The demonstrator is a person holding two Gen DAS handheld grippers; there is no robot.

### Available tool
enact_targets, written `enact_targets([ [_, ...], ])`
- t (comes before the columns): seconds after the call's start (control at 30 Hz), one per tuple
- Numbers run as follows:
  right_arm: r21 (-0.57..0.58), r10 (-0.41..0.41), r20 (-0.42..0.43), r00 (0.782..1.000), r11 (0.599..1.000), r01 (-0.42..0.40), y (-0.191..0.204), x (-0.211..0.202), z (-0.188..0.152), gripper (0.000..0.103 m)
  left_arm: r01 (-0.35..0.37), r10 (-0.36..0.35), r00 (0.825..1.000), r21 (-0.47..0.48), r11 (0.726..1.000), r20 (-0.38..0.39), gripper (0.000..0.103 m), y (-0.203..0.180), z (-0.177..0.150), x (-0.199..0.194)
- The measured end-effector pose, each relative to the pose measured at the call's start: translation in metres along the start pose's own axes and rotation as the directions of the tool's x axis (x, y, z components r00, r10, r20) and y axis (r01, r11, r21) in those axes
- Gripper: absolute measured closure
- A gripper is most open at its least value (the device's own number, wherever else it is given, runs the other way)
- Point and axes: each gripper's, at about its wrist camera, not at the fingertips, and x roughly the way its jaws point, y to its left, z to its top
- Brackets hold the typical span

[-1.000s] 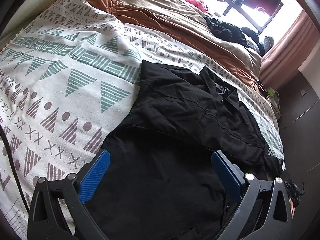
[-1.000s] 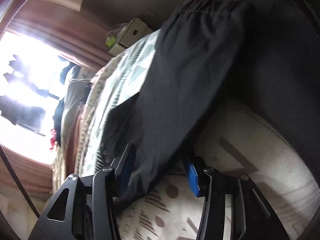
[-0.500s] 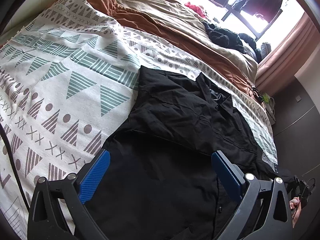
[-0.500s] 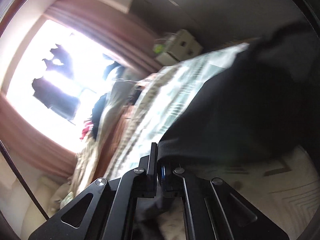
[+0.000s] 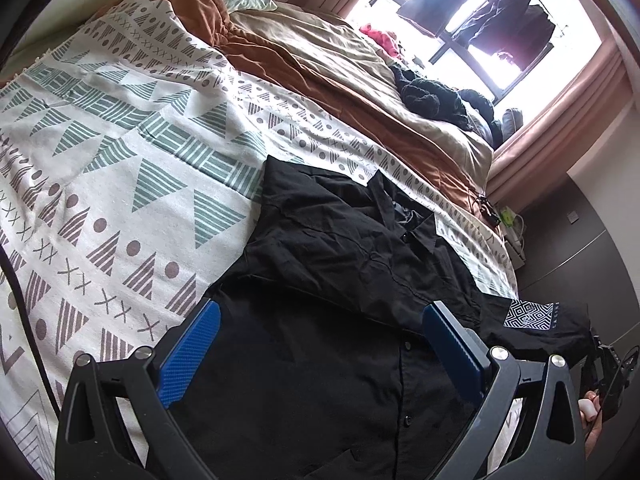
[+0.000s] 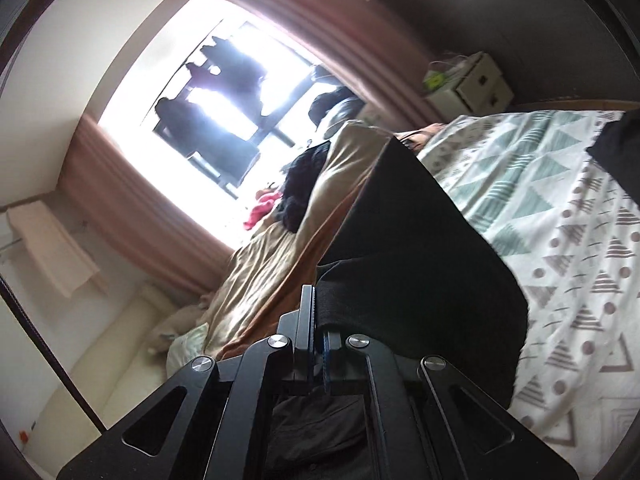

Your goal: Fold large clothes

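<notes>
A black button-up shirt point(image 5: 340, 280) lies front up on the patterned bedspread point(image 5: 120, 184), collar toward the window. My left gripper point(image 5: 320, 340) is open, hovering over the shirt's lower front with nothing between its blue pads. My right gripper point(image 6: 318, 312) is shut on the edge of the shirt's black sleeve point(image 6: 420, 260) and holds it lifted above the bed. That sleeve, with a white diamond patch point(image 5: 530, 314), shows at the right edge of the bed in the left wrist view.
An orange and beige duvet point(image 5: 340, 80) lies bunched further up the bed with a dark garment pile point(image 5: 432, 96) on it. A bright window with hanging clothes point(image 5: 480, 12), pink curtains and a white bedside unit point(image 6: 472, 80) stand beyond.
My right gripper closed on the sleeve edge and lifted it, swinging up to face the window. The sleeve with its patch came into the left wrist view. The left gripper stayed open.
</notes>
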Motion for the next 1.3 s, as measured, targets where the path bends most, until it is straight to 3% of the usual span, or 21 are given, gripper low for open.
enact_targets([
  [0.13, -0.026, 0.045, -0.049, 0.998, 0.999, -0.046, 0.03, 0.015, -0.017, 0.103, 0.017, -0.017, 1.0, -0.03, 0.999, 0.004, 0.0, 0.008, 0.003, -0.004],
  [0.33, -0.035, 0.092, -0.136, 0.986, 0.995, -0.097, 0.041, 0.048, -0.039, 0.103, 0.009, -0.008, 1.0, -0.057, 0.998, 0.011, 0.0, 0.018, 0.007, -0.008],
  [0.47, -0.048, 0.101, -0.215, 0.971, 0.992, -0.114, 0.042, 0.099, -0.048, 0.103, 0.015, -0.014, 1.0, -0.093, 0.996, 0.013, 0.0, 0.029, 0.01, -0.009],
  [0.63, -0.141, 0.039, -0.332, 0.943, 0.986, -0.091, 0.056, 0.161, -0.067, 0.103, 0.027, -0.028, 1.0, -0.11, 0.994, -0.008, 0.0, 0.032, 0.008, -0.002],
  [0.67, -0.156, 0.004, -0.367, 0.93, 0.986, -0.066, 0.055, 0.173, -0.076, 0.103, 0.03, -0.031, 0.999, -0.113, 0.993, -0.013, 0.0, 0.032, 0.008, 0.0],
  [0.77, -0.143, -0.093, -0.5, 0.861, 0.989, 0.024, 0.038, 0.212, -0.102, 0.101, 0.035, -0.037, 0.999, -0.116, 0.993, -0.012, 0.0, 0.033, 0.007, 0.001],
  [0.87, -0.129, -0.145, -0.581, 0.801, 0.988, 0.085, 0.017, 0.232, -0.116, 0.098, 0.032, -0.033, 0.999, -0.113, 0.993, -0.004, 0.0, 0.032, 0.008, -0.001],
  [0.93, -0.121, -0.157, -0.61, 0.777, 0.987, 0.104, 0.007, 0.237, -0.113, 0.088, 0.03, -0.031, 1.0, -0.113, 0.993, -0.003, 0.0, 0.032, 0.008, -0.002],
  [0.97, -0.104, -0.148, -0.602, 0.784, 0.989, 0.106, 0.006, 0.237, -0.109, 0.072, 0.028, -0.029, 1.0, -0.112, 0.993, -0.003, 0.0, 0.031, 0.008, -0.002],
  [1.0, -0.091, -0.132, -0.606, 0.785, 0.991, 0.097, 0.005, 0.236, -0.106, 0.047, 0.028, -0.028, 1.0, -0.11, 0.994, -0.002, 0.0, 0.03, 0.007, -0.002],
  [1.07, -0.069, -0.099, -0.616, 0.782, 0.995, 0.071, 0.01, 0.223, -0.1, 0.026, 0.024, -0.024, 1.0, -0.091, 0.996, -0.001, 0.0, 0.024, 0.007, -0.003],
  [1.23, -0.031, -0.082, -0.63, 0.772, 0.996, 0.08, -0.007, 0.187, -0.081, 0.026, 0.012, -0.012, 1.0, -0.021, 1.0, 0.01, 0.0, 0.003, 0.004, -0.007],
  [1.3, -0.02, -0.085, -0.609, 0.789, 0.996, 0.092, -0.018, 0.162, -0.07, 0.026, 0.008, -0.009, 1.0, 0.018, 1.0, 0.017, 0.0, -0.008, 0.001, -0.009],
])
